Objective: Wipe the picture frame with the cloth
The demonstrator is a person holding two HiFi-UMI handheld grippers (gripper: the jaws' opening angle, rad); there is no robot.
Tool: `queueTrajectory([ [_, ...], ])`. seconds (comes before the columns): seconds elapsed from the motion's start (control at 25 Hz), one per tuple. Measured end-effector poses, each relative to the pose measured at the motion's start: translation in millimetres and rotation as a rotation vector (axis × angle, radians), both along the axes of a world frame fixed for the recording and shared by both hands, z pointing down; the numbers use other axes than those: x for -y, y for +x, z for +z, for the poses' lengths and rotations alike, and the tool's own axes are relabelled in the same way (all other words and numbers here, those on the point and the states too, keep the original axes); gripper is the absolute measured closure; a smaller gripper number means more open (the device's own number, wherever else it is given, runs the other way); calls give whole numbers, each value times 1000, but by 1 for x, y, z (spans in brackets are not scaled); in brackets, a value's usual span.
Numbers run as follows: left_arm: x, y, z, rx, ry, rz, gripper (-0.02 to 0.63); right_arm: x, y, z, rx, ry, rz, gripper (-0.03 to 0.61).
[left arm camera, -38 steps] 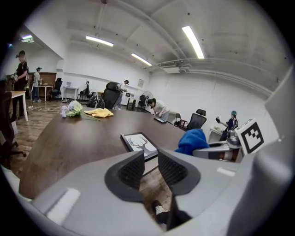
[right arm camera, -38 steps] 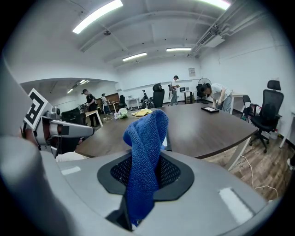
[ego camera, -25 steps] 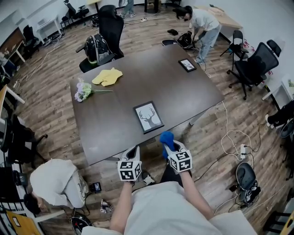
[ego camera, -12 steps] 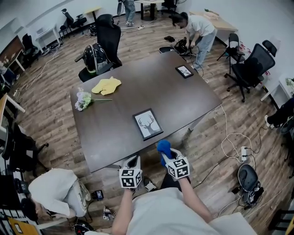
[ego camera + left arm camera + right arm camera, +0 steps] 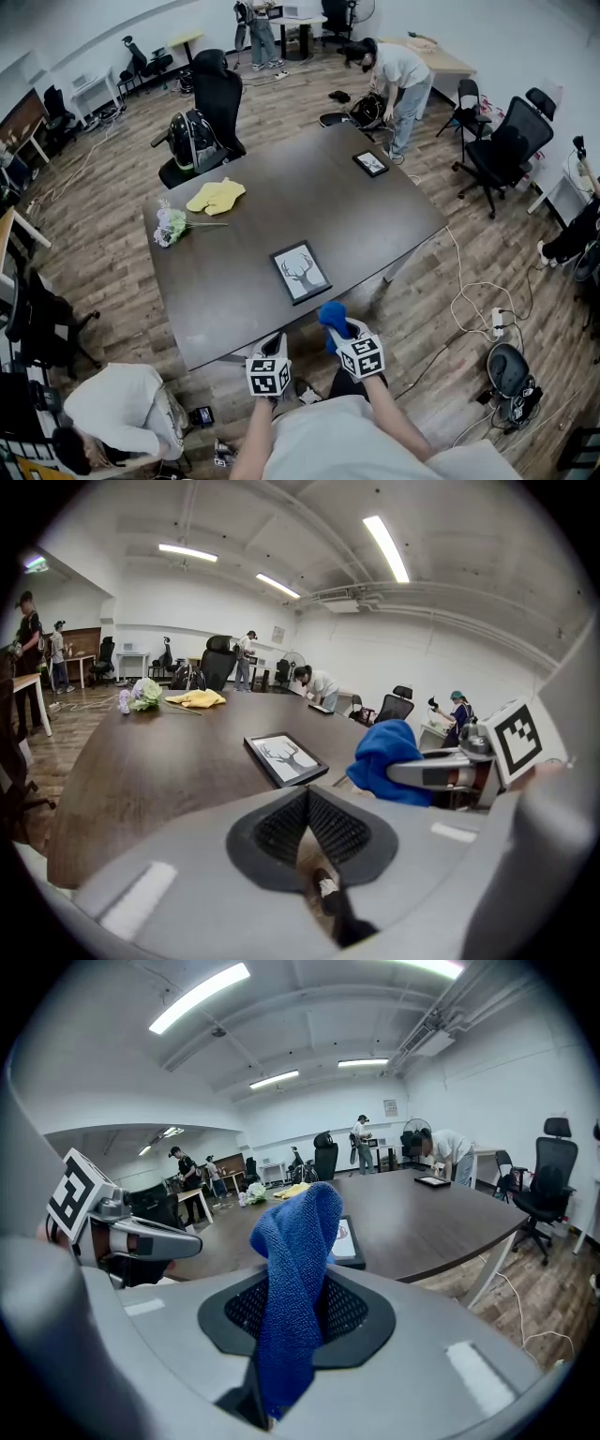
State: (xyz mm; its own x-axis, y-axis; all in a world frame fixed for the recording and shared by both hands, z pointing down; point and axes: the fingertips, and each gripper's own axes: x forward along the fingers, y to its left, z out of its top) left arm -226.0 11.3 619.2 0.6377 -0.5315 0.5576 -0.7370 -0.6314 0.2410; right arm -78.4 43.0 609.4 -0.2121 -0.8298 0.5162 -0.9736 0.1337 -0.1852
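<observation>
A black picture frame (image 5: 300,272) with a deer print lies flat near the front edge of the dark table (image 5: 244,234); it also shows in the left gripper view as the picture frame (image 5: 284,757). My right gripper (image 5: 336,323) is shut on a blue cloth (image 5: 295,1279), which stands up bunched between its jaws; the blue cloth (image 5: 333,317) hangs just off the table's front edge, short of the frame. My left gripper (image 5: 275,343) is shut and empty, held below the table edge to the left of the right one.
A yellow cloth (image 5: 217,196) and a small bunch of flowers (image 5: 171,226) lie at the table's far left. A second small frame (image 5: 371,163) sits at the far right corner. Office chairs (image 5: 208,103) and several people surround the table; cables lie on the floor at right.
The head view has shifted, so the table and frame sit slightly higher in it. Both grippers keep their places in front of the table edge, the cloth still held.
</observation>
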Motion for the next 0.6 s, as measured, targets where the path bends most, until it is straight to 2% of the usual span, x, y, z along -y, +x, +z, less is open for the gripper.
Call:
queueTrajectory([
  [0.6, 8, 2, 1, -5, 3, 0, 561, 7, -1, -2, -16, 4, -2, 489],
])
